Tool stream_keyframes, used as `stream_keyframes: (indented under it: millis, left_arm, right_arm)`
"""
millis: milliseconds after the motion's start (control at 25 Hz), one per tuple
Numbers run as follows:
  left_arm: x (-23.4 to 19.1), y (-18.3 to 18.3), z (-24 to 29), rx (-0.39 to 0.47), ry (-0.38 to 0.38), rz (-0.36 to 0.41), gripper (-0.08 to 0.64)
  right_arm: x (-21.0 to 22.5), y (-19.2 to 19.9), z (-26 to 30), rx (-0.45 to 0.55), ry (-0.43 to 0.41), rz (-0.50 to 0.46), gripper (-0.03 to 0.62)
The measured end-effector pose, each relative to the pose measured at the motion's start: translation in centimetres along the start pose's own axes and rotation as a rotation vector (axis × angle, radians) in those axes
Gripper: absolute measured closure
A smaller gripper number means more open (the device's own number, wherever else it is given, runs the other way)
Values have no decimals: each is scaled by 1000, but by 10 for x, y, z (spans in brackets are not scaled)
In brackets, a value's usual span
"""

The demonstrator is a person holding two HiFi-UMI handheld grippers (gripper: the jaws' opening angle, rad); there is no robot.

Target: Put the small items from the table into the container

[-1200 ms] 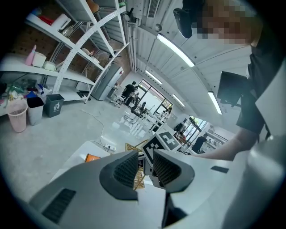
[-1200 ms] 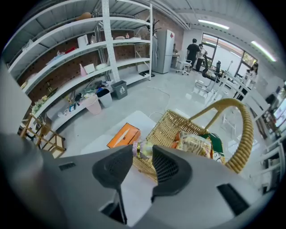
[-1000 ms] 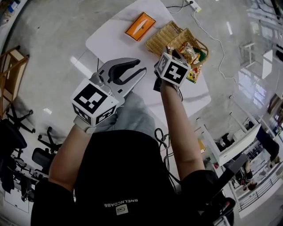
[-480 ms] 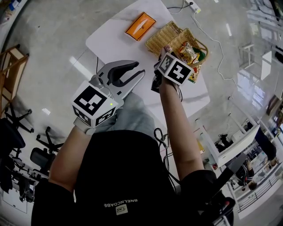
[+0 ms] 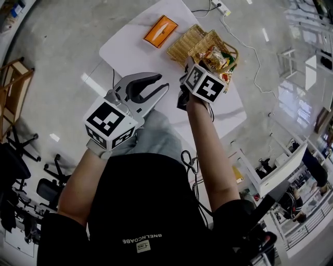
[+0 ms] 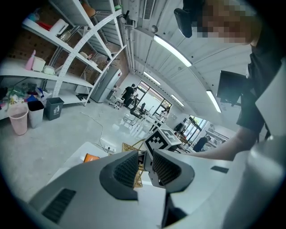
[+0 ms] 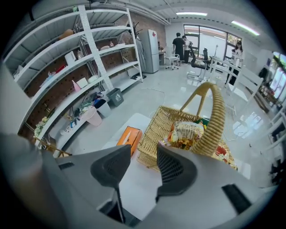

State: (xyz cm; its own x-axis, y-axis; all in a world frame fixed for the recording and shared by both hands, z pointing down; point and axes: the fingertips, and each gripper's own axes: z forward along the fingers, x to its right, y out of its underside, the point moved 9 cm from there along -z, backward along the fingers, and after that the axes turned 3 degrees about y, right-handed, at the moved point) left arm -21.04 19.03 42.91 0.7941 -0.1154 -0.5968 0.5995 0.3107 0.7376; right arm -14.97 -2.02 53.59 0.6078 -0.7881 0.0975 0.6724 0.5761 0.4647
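A woven basket with a hoop handle stands on the white table; a snack packet and other wrapped items lie inside it. An orange packet lies flat on the table left of the basket. My right gripper hangs above the basket's near edge, jaws apart with nothing between them; in the head view its marker cube hides most of the jaws. My left gripper is held over the table's near edge, left of the right one, a narrow gap between its pads, holding nothing.
A white cable and power strip trail off the table's far corner. Around the table is a grey floor with chairs at the left, shelving racks and bins beyond. The person's lap is below the table's near edge.
The right gripper has lifted a little and drawn back from the basket, its jaws wider apart. The left gripper has shifted slightly toward the table. The packets have not moved.
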Motion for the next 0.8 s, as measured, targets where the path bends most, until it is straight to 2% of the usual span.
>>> stream_keyframes:
  millis: [200,440,800]
  left_arm:
    - [18,4,-3,-4,15,16,454]
    - [42,-10,13,0,82,80,454]
    - [96,-31,46,-53,229,184,454]
  right_arm:
    - [2,4,-27,41,-17,-24,422]
    - [17,-7,-73,128,-38,22,422]
    - [55,-20,-169,320,-50,94,422]
